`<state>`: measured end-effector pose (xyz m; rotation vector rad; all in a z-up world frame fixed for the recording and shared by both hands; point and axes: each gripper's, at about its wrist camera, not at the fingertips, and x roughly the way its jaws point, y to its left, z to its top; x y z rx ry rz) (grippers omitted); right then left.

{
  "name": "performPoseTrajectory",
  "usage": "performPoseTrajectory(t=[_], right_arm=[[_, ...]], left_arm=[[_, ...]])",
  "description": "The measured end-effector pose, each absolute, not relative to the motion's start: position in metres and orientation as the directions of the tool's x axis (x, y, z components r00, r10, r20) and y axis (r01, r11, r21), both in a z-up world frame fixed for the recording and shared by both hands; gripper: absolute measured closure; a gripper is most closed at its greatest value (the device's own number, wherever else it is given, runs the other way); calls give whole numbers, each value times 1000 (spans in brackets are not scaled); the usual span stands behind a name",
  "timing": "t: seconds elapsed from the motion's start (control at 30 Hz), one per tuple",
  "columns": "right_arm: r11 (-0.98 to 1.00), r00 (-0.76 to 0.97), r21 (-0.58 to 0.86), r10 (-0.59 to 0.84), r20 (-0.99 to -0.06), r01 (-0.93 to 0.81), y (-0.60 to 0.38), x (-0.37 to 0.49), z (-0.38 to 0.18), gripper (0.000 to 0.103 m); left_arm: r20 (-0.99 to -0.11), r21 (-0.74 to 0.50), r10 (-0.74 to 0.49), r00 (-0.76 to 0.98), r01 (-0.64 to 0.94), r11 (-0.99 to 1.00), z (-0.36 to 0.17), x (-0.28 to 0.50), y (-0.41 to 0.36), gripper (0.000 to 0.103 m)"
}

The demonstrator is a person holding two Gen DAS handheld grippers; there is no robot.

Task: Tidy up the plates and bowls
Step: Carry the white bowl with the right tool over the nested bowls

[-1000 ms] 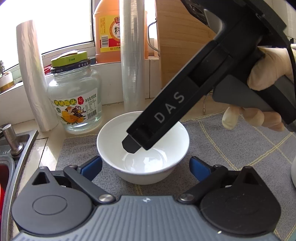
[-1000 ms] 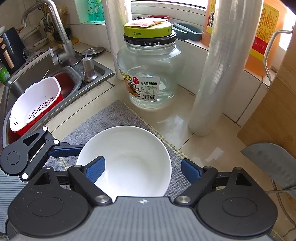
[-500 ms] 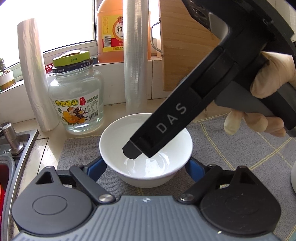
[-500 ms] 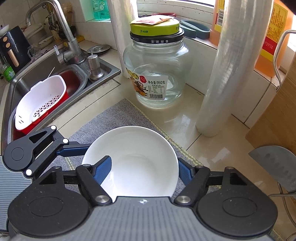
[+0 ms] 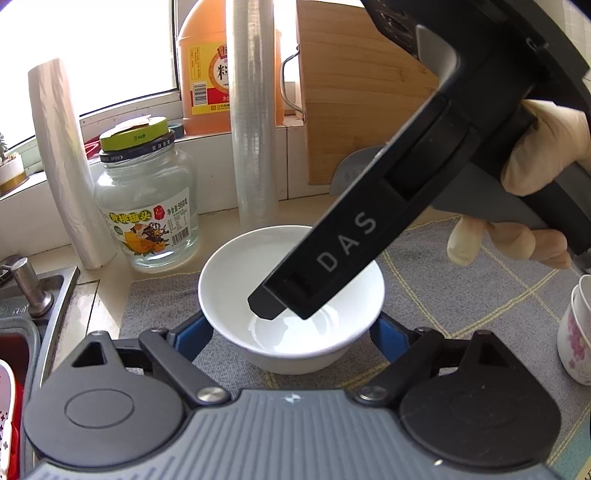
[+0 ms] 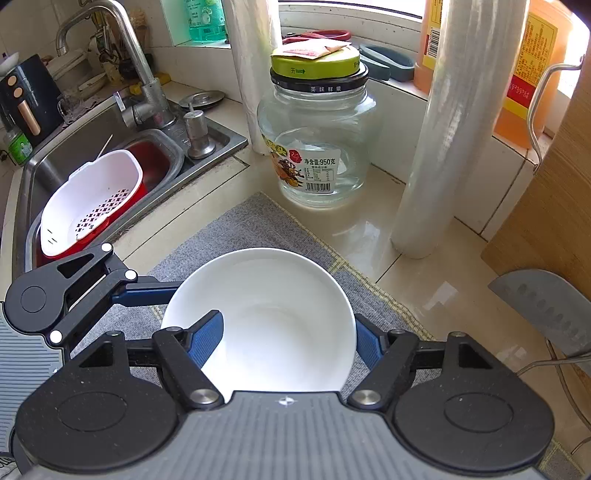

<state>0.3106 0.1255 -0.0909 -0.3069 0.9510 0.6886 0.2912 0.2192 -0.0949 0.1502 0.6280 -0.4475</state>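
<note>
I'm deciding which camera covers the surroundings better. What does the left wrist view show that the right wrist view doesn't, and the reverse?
Only the left wrist view shows the gloved right hand and the white floral-patterned cup standing on the mat. Only the right wrist view shows the curved metal faucet and the green liquid bottle on the windowsill. Both show the white ceramic bowl, the clear glass jar with a green lid, the upright roll of cling film and the grey woven mat.

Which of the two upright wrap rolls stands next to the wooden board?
The clear roll right of the jar, between it and the board; the other roll stands left of the jar.
</note>
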Motion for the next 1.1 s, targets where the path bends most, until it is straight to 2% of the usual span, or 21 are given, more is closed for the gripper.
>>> performPoseTrajectory(t=[0.2,1.1], right_arm=[[750,395,59,412,-821,-659,116,291,-77,20],[822,453,104,409,-792,-560,36,193,-42,20]], left_arm=[[-599,-5,-384,703,476,879,-80,276,217,12],[-611,43,-482,628,635,771,-43,198,173,12]])
